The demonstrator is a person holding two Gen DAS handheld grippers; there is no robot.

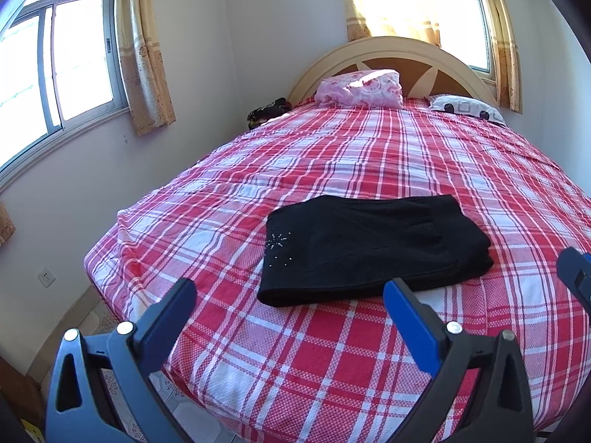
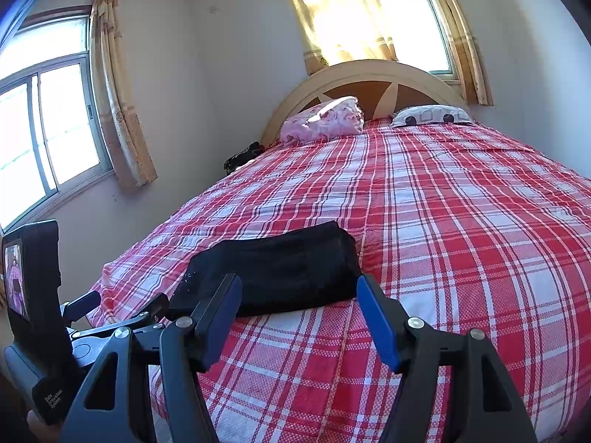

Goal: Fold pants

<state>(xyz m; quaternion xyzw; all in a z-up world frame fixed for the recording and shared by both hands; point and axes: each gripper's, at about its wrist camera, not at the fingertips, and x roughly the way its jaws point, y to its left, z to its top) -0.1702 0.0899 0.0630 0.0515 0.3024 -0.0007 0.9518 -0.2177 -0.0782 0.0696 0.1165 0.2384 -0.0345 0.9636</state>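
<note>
Both sets of fingers are spread wide with nothing held: left gripper (image 1: 290, 302), right gripper (image 2: 299, 295). The black pants (image 1: 369, 247) are seen folded near the bed's (image 1: 369, 369) foot edge. A careless nudge could undo the stack. No writing can be read anywhere.

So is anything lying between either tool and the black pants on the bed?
Nothing visible. Only bare plaid bedspread separates the open left tool from the folded black pants, and likewise the open right tool. The pillows sit far off by the headboard.
</note>
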